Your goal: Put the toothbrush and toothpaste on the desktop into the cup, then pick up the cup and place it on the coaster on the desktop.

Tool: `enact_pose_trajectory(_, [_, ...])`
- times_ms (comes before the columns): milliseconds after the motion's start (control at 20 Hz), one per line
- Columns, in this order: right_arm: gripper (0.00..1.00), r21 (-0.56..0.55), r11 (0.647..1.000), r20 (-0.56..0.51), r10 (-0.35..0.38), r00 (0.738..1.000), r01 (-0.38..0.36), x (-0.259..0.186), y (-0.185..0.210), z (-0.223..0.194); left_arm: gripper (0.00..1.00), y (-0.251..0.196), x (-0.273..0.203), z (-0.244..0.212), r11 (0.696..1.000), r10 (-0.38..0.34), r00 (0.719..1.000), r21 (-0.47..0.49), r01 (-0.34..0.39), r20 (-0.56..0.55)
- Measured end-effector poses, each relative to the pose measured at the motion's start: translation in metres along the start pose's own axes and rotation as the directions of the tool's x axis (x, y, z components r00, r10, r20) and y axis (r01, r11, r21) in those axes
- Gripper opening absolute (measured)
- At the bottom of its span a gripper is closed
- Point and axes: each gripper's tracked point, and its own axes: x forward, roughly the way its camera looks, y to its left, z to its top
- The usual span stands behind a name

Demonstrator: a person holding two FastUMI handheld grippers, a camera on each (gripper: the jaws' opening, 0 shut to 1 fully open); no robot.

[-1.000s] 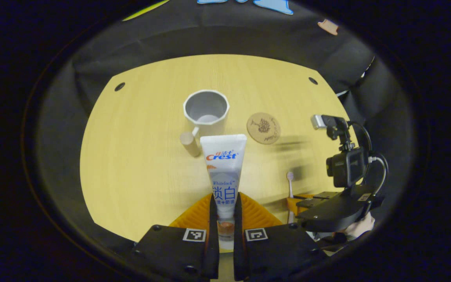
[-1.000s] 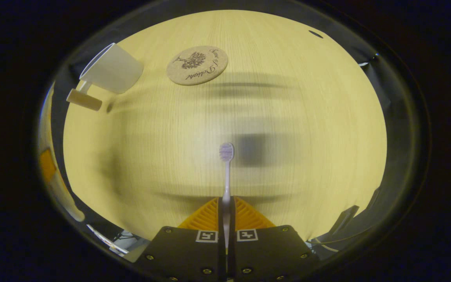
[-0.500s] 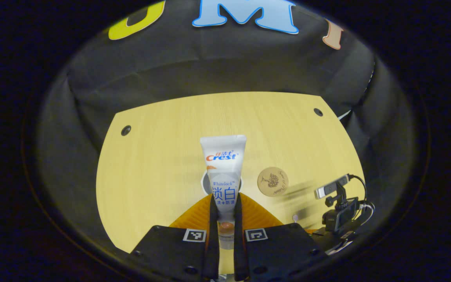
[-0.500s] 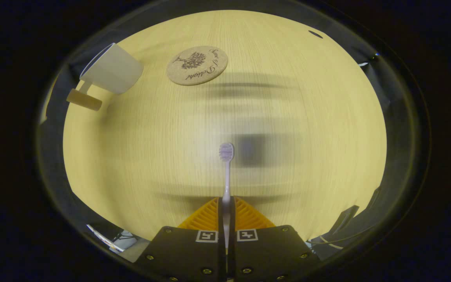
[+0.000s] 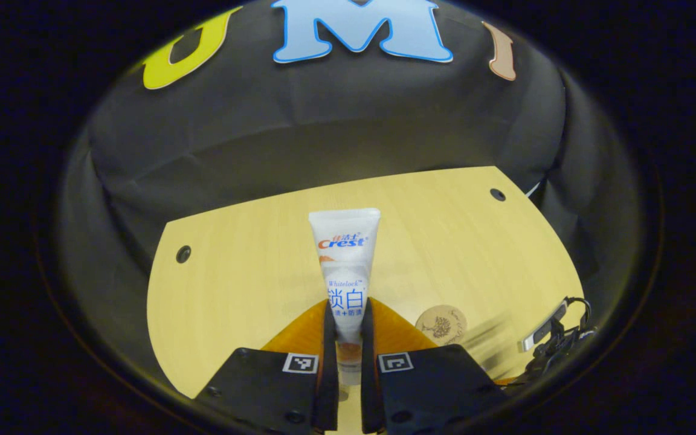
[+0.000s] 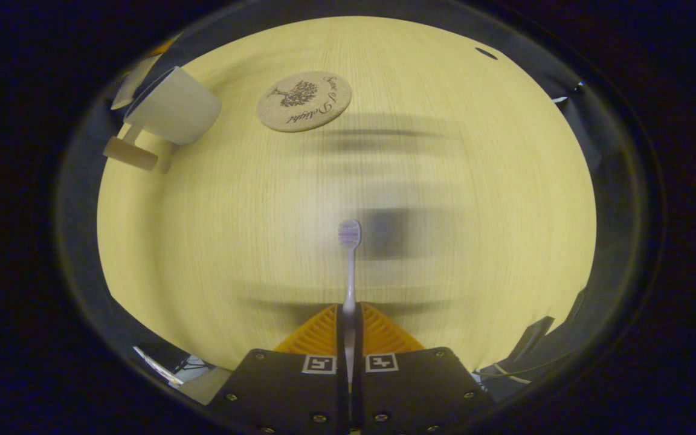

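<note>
My left gripper (image 5: 345, 314) is shut on a white toothpaste tube (image 5: 344, 261), which stands up between its fingers with the flat end on top. The round cork coaster (image 5: 441, 324) lies low at the right in the left gripper view, and the other gripper (image 5: 556, 344) shows at the lower right edge. My right gripper (image 6: 348, 314) is shut on a white toothbrush (image 6: 349, 266), bristle head pointing forward above the wooden desktop (image 6: 475, 199). In the right gripper view the white cup (image 6: 173, 107) with a wooden handle (image 6: 130, 153) stands at the far left, the coaster (image 6: 304, 100) to its right.
The black cloth wall (image 5: 336, 139) rises behind the desktop (image 5: 233, 284). Two dark holes (image 5: 183, 254) (image 5: 496, 194) mark the desktop's far corners. A soft shadow (image 6: 393, 226) lies on the wood beside the toothbrush head.
The left gripper view has tilted up: the cup dropped out of sight behind the tube and the coaster slid lower. The right gripper with the toothbrush has stayed still.
</note>
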Motion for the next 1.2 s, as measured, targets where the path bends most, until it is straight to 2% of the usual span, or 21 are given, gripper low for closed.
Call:
enact_pose_trajectory(400, [0.04, -0.001, 1.000, 0.004, 0.004, 1.000, -0.004, 0.000, -0.001, 0.001, 0.22, 0.007, 0.024, -0.018, 0.998, 0.027, 0.992, -0.061, -0.019, 0.126])
enact_pose_trajectory(500, [0.04, -0.003, 1.000, 0.005, 0.003, 1.000, -0.003, 0.001, -0.001, 0.001, 0.31, 0.006, 0.019, -0.025, 0.997, 0.014, 0.991, -0.077, -0.003, 0.133])
enact_pose_trajectory(600, [0.04, -0.004, 1.000, 0.005, 0.002, 1.000, -0.002, 0.000, -0.001, 0.001, 0.43, 0.010, 0.012, -0.027, 0.997, 0.034, 0.988, -0.072, -0.024, 0.153])
enact_pose_trajectory(650, [0.04, -0.004, 1.000, 0.007, 0.003, 1.000, -0.003, 0.000, -0.001, -0.001, 0.65, 0.011, 0.009, -0.026, 0.997, 0.034, 0.986, -0.069, -0.023, 0.163])
enact_pose_trajectory(700, [0.03, -0.004, 1.000, 0.006, 0.003, 1.000, -0.003, -0.001, -0.001, 0.000, 0.67, 0.010, 0.006, -0.024, 0.997, 0.033, 0.985, -0.069, -0.022, 0.170])
enact_pose_trajectory(1000, [0.03, -0.004, 1.000, 0.036, 0.004, 0.999, -0.004, 0.000, -0.001, 0.000, 0.68, 0.005, -0.015, -0.013, 0.998, 0.023, 0.974, -0.058, -0.010, 0.224])
enact_pose_trajectory(1200, [0.02, 0.053, 0.998, 0.037, 0.032, 0.999, -0.034, -0.002, -0.002, -0.002, 0.68, -0.002, -0.038, -0.010, 0.999, 0.013, 0.966, -0.054, 0.001, 0.259])
